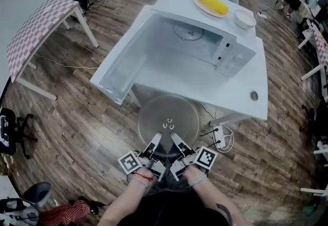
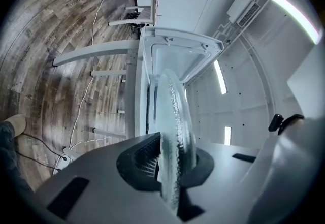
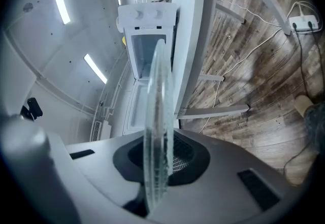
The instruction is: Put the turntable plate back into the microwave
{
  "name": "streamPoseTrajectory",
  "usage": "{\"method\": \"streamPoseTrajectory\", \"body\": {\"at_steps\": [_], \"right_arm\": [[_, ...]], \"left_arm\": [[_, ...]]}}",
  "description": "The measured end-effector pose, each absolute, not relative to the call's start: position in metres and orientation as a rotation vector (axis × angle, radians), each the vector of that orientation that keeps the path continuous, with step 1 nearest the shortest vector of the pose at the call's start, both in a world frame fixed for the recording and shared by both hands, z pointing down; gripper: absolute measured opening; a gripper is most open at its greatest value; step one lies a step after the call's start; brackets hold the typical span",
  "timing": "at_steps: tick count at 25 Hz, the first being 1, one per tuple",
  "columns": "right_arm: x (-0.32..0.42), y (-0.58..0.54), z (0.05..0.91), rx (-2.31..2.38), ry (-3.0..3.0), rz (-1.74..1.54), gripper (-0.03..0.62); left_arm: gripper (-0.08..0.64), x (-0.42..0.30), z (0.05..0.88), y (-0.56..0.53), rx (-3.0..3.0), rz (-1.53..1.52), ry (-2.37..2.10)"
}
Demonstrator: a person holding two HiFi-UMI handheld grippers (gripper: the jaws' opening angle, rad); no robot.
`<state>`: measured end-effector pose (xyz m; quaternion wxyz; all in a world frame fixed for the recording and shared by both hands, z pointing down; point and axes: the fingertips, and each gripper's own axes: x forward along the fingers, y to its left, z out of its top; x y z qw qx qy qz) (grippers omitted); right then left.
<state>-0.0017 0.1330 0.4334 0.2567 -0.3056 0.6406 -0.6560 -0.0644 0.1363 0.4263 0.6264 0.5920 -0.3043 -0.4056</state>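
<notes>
A round clear glass turntable plate (image 1: 168,118) is held flat over the floor, just in front of the white table. My left gripper (image 1: 152,144) and right gripper (image 1: 177,143) are both shut on its near rim, side by side. Seen edge-on, the plate (image 2: 175,131) stands between the left jaws, and the plate (image 3: 155,131) likewise between the right jaws. The white microwave (image 1: 202,40) sits on the table with its door (image 1: 123,58) swung wide open to the left. Inside its cavity lies the roller ring (image 1: 188,31).
The white table (image 1: 246,91) carries a plate with a yellow corn cob (image 1: 212,2) and a white bowl (image 1: 245,18) behind the microwave. A power strip with cables (image 1: 222,138) lies on the wood floor at the right. A checkered table (image 1: 36,30) stands at left.
</notes>
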Motion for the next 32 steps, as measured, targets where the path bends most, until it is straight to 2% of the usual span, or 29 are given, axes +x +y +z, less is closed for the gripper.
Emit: {"method": "streamPoseTrajectory", "body": {"at_steps": [17, 32], "right_arm": [[0.034, 0.027, 0.434, -0.837, 1.707, -1.763, 0.04], [0.034, -0.056, 0.435, -0.87, 1.687, -1.726, 0.04]], "left_arm": [[0.032, -0.027, 0.429, 0.029, 1.36, -0.902, -0.679], [0.032, -0.028, 0.43, -0.058, 1.378, -0.879, -0.638]]}}
